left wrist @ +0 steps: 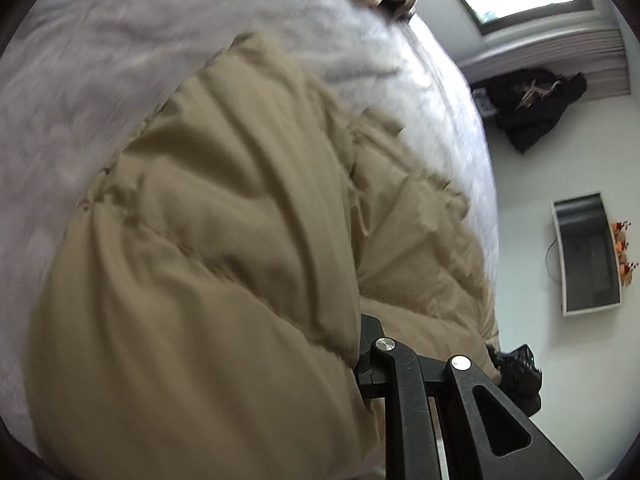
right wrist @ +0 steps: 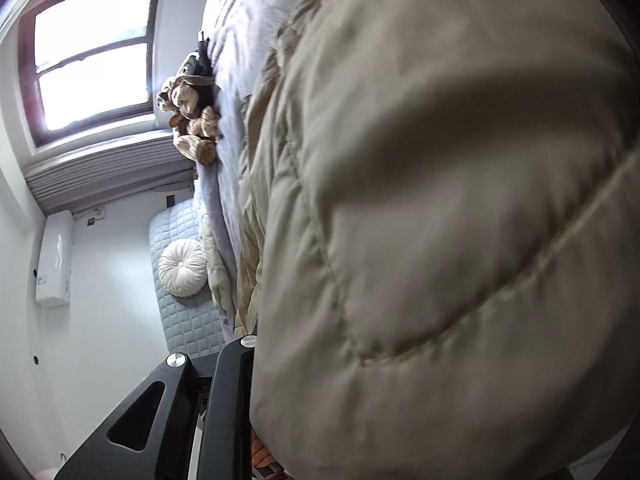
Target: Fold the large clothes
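Both grippers, left gripper (left wrist: 424, 354) and right gripper (right wrist: 224, 356), grasp the tan puffer jacket (left wrist: 208, 240), which lies lengthwise ahead of them over the bed (left wrist: 80, 92).

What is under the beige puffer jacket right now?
The beige puffer jacket lies over a white fuzzy blanket covering the bed. Anything directly beneath its bulk is hidden, as are both grippers' fingertips.

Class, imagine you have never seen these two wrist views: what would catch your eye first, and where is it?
A puffy tan quilted jacket fills most of both views, lying over a pale fuzzy bed cover. The black left gripper at the bottom edge is closed on its fabric. In the right wrist view, a bright window glows at upper left, with a brown plush toy on the bed's edge beside it.
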Motion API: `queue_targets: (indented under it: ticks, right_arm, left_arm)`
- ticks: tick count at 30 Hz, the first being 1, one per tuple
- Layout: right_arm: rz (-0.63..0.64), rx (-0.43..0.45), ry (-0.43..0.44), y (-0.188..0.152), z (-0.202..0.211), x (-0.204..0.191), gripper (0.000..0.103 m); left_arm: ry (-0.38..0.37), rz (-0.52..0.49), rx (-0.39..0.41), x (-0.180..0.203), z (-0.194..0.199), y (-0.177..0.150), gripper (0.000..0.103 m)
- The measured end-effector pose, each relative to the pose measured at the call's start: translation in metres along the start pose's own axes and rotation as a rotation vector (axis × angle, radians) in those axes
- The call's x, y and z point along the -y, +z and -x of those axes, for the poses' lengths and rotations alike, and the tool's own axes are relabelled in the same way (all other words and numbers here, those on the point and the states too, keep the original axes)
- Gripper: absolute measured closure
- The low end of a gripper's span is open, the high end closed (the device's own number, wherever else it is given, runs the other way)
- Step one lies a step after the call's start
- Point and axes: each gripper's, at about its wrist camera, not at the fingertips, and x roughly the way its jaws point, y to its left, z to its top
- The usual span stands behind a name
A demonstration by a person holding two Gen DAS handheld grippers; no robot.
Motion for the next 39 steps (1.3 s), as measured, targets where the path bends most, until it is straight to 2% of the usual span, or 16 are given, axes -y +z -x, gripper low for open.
queue_targets:
  ticks: [5, 7, 8, 9, 13, 16, 19, 21, 22, 23, 26, 28, 31, 35, 37, 39]
  right_arm:
    - [-0.076, 0.008, -0.054, -0.006, -0.004, 0.036, 0.074]
    - [-0.096, 0.017, -0.074, -0.004, -0.006, 0.038, 0.07]
    - [-0.101, 0.02, -0.082, -0.006, -0.004, 0.039, 0.064]
    - [-0.105, 0.025, -0.095, -0.01, 0.003, 0.037, 0.062]
    - [-0.087, 0.02, -0.182, -0.016, 0.017, 0.019, 0.053]
    - [-0.008, 0.044, -0.305, -0.021, 0.033, -0.001, 0.053]
    - [0.02, 0.103, -0.417, -0.028, 0.058, -0.004, 0.053]
    - [0.006, 0.162, -0.443, -0.026, 0.074, -0.006, 0.058]
    - [-0.003, 0.196, -0.455, -0.024, 0.081, -0.007, 0.067]
    - [-0.01, 0.226, -0.467, -0.024, 0.092, -0.005, 0.071]
    - [0.0, 0.295, -0.483, -0.029, 0.105, -0.027, 0.073]
    - [0.076, 0.328, -0.504, -0.031, 0.106, -0.05, 0.073]
    - [0.191, 0.307, -0.531, -0.042, 0.088, -0.071, 0.073]
    - [0.305, 0.201, -0.628, -0.053, 0.057, -0.076, 0.073]
    - [0.314, 0.15, -0.659, -0.054, 0.036, -0.075, 0.073]
    - [0.297, 0.121, -0.675, -0.057, 0.037, -0.059, 0.073]
  left_arm:
    - [0.044, 0.032, -0.071, -0.019, -0.014, -0.012, 0.082]
    - [0.086, 0.024, -0.084, -0.014, -0.01, -0.013, 0.069]
    - [0.128, 0.01, -0.089, -0.01, -0.007, -0.01, 0.054]
    - [0.17, -0.01, -0.092, -0.007, -0.002, -0.01, 0.05]
    - [0.22, -0.083, -0.111, -0.002, 0.027, -0.016, 0.05]
    - [0.254, -0.094, -0.103, -0.007, 0.052, -0.02, 0.05]
    - [0.329, -0.09, -0.047, -0.009, 0.071, -0.013, 0.05]
    - [0.355, -0.075, 0.004, -0.01, 0.085, -0.008, 0.05]
    - [0.361, -0.072, 0.028, -0.01, 0.092, -0.004, 0.05]
    - [0.365, -0.076, 0.051, -0.009, 0.096, 0.001, 0.05]
    - [0.366, -0.124, 0.078, 0.006, 0.09, 0.017, 0.05]
    - [0.36, -0.164, 0.07, 0.015, 0.079, 0.024, 0.05]
    - [0.36, -0.191, 0.036, 0.021, 0.055, 0.03, 0.05]
    - [0.403, -0.149, -0.026, 0.011, 0.02, 0.032, 0.05]
    - [0.424, -0.141, -0.044, 0.005, 0.01, 0.033, 0.05]
    - [0.43, -0.136, -0.056, 0.002, 0.007, 0.035, 0.05]
